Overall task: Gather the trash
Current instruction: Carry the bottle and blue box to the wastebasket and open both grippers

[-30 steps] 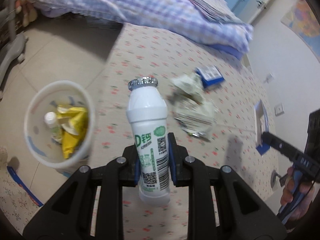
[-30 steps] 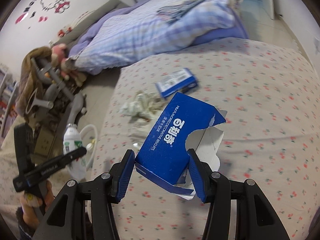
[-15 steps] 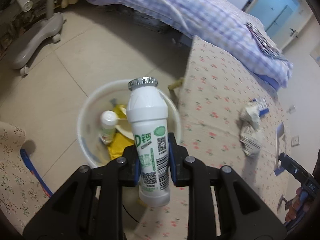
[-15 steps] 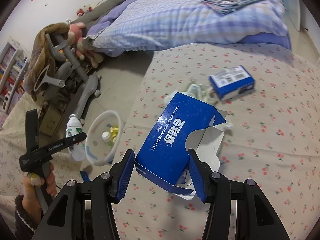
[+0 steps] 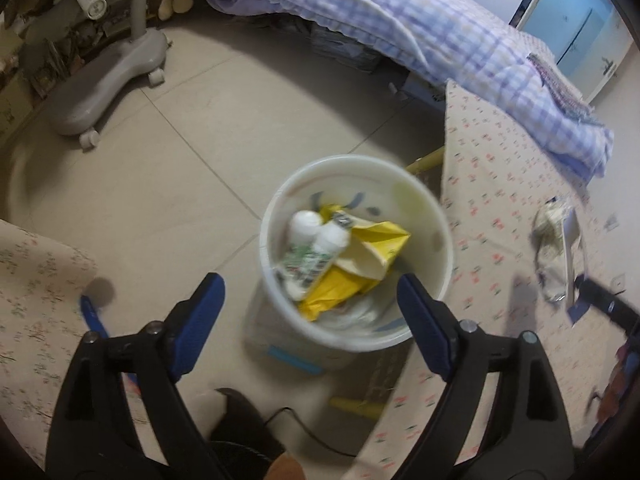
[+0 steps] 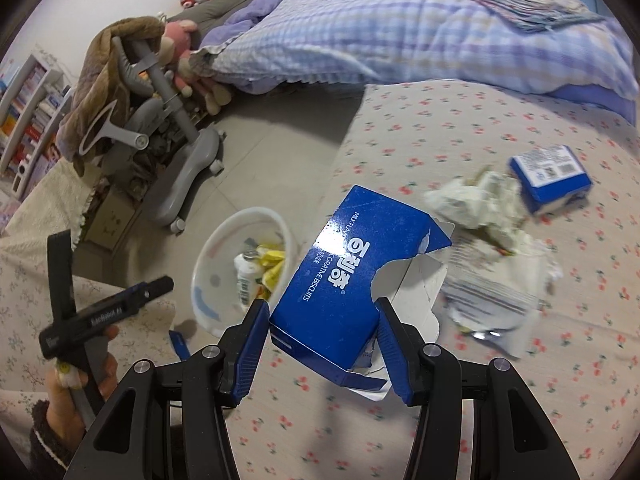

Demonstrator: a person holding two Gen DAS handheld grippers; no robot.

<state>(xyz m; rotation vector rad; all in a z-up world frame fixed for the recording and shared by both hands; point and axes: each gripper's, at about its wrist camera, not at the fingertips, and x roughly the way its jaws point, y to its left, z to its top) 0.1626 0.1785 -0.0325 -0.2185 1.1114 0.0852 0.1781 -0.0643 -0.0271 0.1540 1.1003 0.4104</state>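
Above the bin (image 5: 436, 216), the left hand-held gripper (image 5: 310, 308) tilts down, jaws opening, empty; the right hand-held gripper (image 6: 320, 344) clamps the blue box (image 6: 352, 276).

Left claw (image 5: 308, 304) opening, bottle (image 5: 316, 254) now in bin (image 5: 436, 216)

The torn blue biscuit box (image 6: 336, 280) carries large white Chinese characters, with "DECORATIVE BISCUITS" beneath and a line beginning "MILK FLAVO" along its edge. The left tongs' black handle (image 6: 106, 314) bears small pale lettering, blurred. The small blue carton (image 6: 550, 178) shows a QR code.
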